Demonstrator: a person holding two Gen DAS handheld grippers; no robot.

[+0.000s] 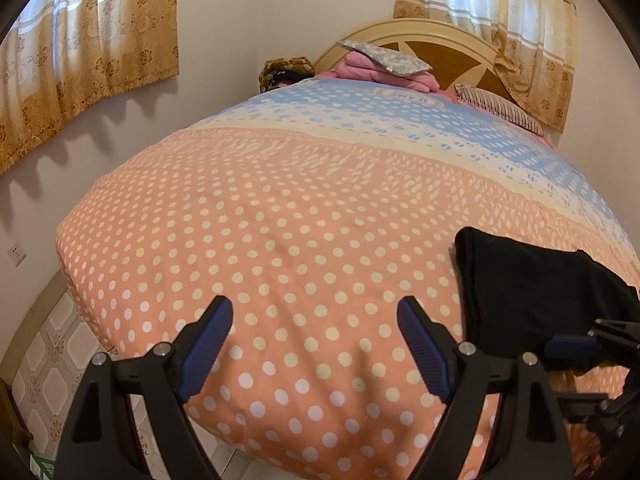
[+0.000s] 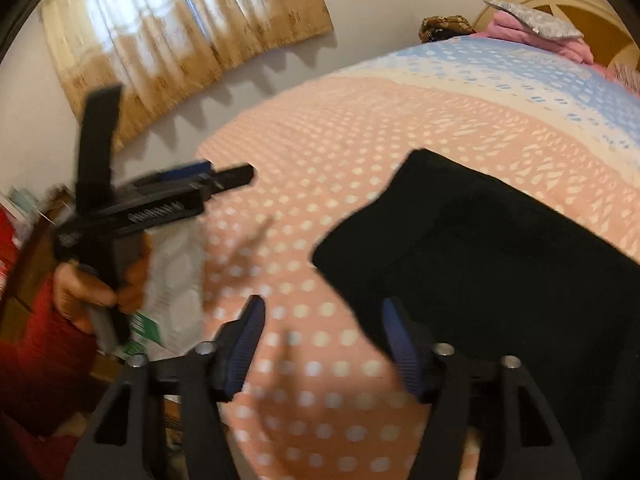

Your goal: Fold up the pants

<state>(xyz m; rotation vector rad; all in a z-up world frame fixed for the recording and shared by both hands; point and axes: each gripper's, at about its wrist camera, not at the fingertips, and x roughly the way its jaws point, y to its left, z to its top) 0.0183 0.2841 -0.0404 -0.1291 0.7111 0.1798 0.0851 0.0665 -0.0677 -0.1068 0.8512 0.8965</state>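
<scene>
Over the near end of the polka-dot bedspread (image 1: 280, 248), the left gripper (image 1: 314, 320) hangs with its blue pads spread wide and nothing between them, only dotted cloth below. Seen from the right wrist view, that same tool is held in a hand (image 2: 86, 300) off the bedspread's left edge. Right of it, the black pants (image 1: 532, 292) lie folded flat on the bedspread's near right part. The right gripper (image 2: 324, 324) sits at the bundle's near left corner, its jaws parted; one pad overlaps the cloth's edge, though blur hides whether it touches. Nothing is pinched between them.
</scene>
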